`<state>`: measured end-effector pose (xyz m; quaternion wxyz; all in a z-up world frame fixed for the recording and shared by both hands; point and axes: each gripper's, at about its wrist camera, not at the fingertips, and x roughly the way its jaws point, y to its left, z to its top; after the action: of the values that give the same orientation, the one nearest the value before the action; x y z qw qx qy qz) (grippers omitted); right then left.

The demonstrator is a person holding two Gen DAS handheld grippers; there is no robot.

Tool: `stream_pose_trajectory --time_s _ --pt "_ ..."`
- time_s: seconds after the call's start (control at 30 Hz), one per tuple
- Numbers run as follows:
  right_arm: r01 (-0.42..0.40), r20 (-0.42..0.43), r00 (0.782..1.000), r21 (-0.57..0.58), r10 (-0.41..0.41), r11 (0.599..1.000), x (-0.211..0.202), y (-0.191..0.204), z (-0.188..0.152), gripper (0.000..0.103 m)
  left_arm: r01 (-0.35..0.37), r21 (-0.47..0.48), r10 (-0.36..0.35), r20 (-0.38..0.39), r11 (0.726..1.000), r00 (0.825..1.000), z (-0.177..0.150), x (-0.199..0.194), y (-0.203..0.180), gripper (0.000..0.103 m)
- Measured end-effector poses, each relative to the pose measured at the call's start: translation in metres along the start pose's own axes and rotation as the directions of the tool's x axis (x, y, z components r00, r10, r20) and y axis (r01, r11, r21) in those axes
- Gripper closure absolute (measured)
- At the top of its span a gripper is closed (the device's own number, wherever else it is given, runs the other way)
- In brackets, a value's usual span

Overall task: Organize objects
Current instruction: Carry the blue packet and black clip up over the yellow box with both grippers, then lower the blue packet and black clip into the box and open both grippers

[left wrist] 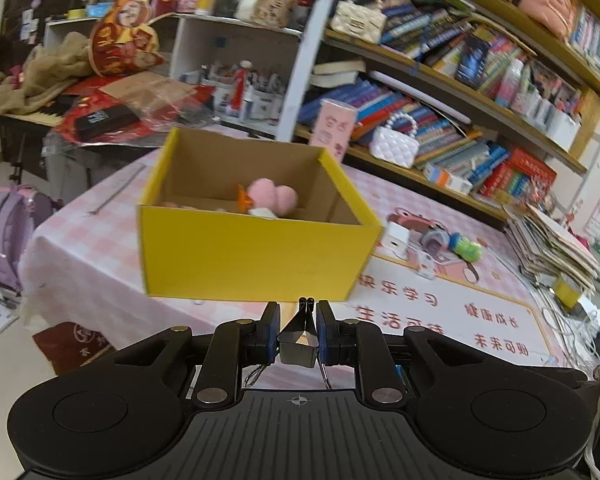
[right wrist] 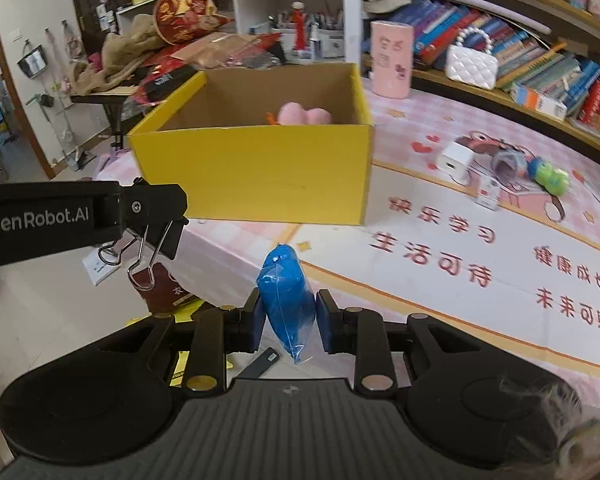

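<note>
On a desk spread with a pink checked mat [right wrist: 440, 128], two hand-held grippers face an open yellow cardboard box [right wrist: 255, 172]. At far left, seen from the right wrist camera, the left gripper [right wrist: 155, 216] pinches a black binder clip [right wrist: 157, 240], its wire handles hanging down; the left wrist view shows the same clip [left wrist: 297, 340] squeezed between the blue pads [left wrist: 271, 330]. Inside the box lies a pink plush toy [left wrist: 271, 196] with an orange part beside it. In front of the box, the right gripper [right wrist: 287, 318] clamps a small clear bag of blue clay [right wrist: 285, 300] above the desk's near edge. Farther right, a white charger [right wrist: 456, 160], a tape roll [right wrist: 508, 162] and a green toy [right wrist: 550, 176] lie close together on the mat, well apart from the box.
</note>
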<state>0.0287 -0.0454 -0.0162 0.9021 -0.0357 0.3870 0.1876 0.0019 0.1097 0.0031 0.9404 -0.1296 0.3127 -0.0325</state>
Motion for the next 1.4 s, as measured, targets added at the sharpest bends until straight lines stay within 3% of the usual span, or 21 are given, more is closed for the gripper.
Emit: stream_pose_trajectory --time_s 0.33,0.77,1.07,1.4 --pt "-0.014 0.026 1.0 -0.059 0.015 0.998 -0.002 0.035 0.009 0.077 -0.027 -0.055 0.03 0.052 0.998 0.998 0.003 -0.019 0.031 0.086" --pt "-0.034 0.024 0.999 -0.087 0.036 0.996 0.019 0.041 0.026 0.077 -0.062 -0.083 0.067 0.064 0.995 0.996 0.012 -0.012 0.049 0.086" --pt "-0.037 0.073 0.996 -0.077 0.043 0.996 0.037 0.028 0.067 0.077 -0.069 -0.076 0.076 0.103 0.995 0.992 0.048 0.011 0.051 0.086" --pt "0.013 0.195 0.981 -0.102 0.007 0.995 0.065 0.0 0.132 0.077 -0.058 -0.052 0.065 0.141 0.997 0.988 0.095 0.066 0.043 0.086"
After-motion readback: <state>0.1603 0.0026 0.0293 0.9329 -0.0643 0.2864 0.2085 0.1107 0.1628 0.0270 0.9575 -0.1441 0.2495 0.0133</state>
